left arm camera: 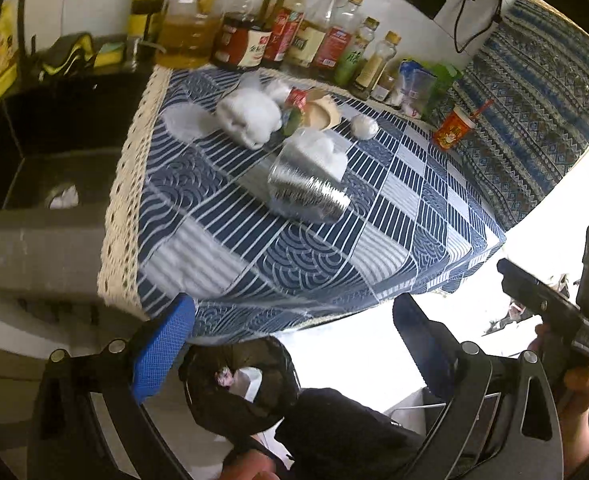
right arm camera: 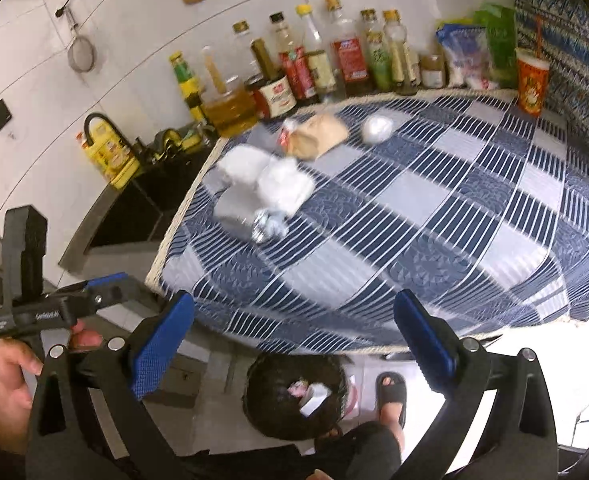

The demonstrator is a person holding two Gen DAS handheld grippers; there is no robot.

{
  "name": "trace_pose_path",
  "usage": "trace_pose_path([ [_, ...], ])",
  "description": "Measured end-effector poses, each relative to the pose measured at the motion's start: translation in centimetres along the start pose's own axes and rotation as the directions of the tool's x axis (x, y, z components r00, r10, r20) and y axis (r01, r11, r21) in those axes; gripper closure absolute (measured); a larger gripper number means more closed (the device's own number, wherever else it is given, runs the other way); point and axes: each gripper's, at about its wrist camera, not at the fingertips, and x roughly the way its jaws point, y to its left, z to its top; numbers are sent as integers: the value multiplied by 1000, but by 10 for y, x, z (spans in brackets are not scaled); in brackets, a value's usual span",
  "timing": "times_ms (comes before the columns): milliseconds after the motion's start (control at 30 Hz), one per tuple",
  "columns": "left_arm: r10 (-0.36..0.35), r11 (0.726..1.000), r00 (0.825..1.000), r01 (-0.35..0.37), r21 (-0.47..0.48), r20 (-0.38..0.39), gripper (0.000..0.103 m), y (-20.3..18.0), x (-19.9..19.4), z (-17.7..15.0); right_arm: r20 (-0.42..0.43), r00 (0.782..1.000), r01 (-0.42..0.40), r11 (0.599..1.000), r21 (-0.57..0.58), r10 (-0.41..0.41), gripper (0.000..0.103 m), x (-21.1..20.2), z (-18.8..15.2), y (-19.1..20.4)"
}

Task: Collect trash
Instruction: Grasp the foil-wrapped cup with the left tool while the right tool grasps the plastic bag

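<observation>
Trash lies on the blue patterned tablecloth [left arm camera: 334,256]: a crushed clear plastic bottle [left arm camera: 310,188] [right arm camera: 268,226], crumpled white paper [left arm camera: 250,120] [right arm camera: 248,164], a white tissue wad [right arm camera: 284,188], a tan paper cup [left arm camera: 323,114] [right arm camera: 322,136], a red wrapper [left arm camera: 296,98] and a small white ball [left arm camera: 365,126] [right arm camera: 377,129]. A black mesh bin [left arm camera: 254,408] [right arm camera: 262,412] with some scraps inside stands on the floor below the table's near edge. My left gripper [left arm camera: 294,304] and right gripper [right arm camera: 294,298] hang above the bin, both open and empty.
Sauce and oil bottles [right arm camera: 306,64] line the back wall, with snack bags [right arm camera: 466,56] and an orange cup [right arm camera: 532,82] at the far right. A dark sink [left arm camera: 62,152] lies left of the table. A foot in a black sandal [right arm camera: 392,396] stands beside the bin.
</observation>
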Motion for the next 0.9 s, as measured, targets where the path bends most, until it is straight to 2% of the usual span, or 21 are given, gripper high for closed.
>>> trace_pose_path([
  [100, 13, 1000, 1000, -13, 19, 8, 7, -7, 5, 10, 68, 997, -25, 996, -89, 31, 4, -4, 11, -2],
  [300, 42, 998, 999, -42, 48, 3, 7, -20, 26, 33, 68, 998, -2, 981, -192, 16, 4, 9, 36, -12],
  [433, 70, 996, 998, -70, 61, -7, 7, -29, 46, 48, 76, 997, 6, 983, -184, 8, 4, 23, 57, -33],
  [600, 123, 990, 992, -121, 75, -28, 7, -41, 68, 64, 50, 997, -51, 988, -144, 58, 4, 47, 89, -69],
  [900, 206, 969, 971, -186, 162, -121, 7, -57, 114, 84, -6, 993, -113, 974, -199, 114, 4, 91, 130, -106],
])
